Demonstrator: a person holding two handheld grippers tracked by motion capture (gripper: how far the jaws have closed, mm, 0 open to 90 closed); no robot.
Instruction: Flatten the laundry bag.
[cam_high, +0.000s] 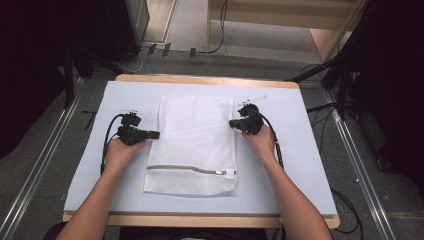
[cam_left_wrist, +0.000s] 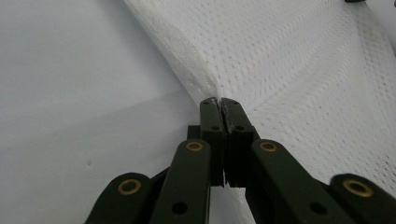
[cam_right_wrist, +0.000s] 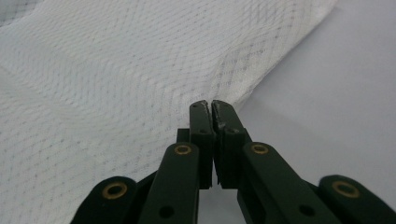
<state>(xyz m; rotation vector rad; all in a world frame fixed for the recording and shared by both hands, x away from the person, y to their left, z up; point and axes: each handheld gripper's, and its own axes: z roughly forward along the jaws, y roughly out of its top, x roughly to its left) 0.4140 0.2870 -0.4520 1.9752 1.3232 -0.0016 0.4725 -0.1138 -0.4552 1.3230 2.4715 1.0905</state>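
A white mesh laundry bag (cam_high: 194, 145) lies flat in the middle of the table (cam_high: 300, 165), its long sides running away from the person and its zipper (cam_high: 192, 169) across the near end, apparently zipped up to the pull at the right. Both side edges are now gripped at about the same height, a little beyond the bag's middle, so the grasping step looks done; what remains (a fold or a lift, judging by the symmetrical hold) has not begun, since the bag lies spread out with only a slight ridge of fabric drawn up at each pinch.

The left claw (cam_high: 156, 134) comes in from the left, its jaws pressed together on the bag's left edge; in the left gripper view (cam_left_wrist: 219, 103) the tips meet with the mesh hem bunched just in front of them. The right claw (cam_high: 232, 122) mirrors it at the right edge, and the right gripper view (cam_right_wrist: 209, 106) shows its jaws closed with the mesh gathered at the tips.

Both forearms reach up from the near edge of the table and angle slightly inward, the hands wrapped around the grippers low over the table, each pointing toward the bag's centre line. The cables trail back along the wrists.
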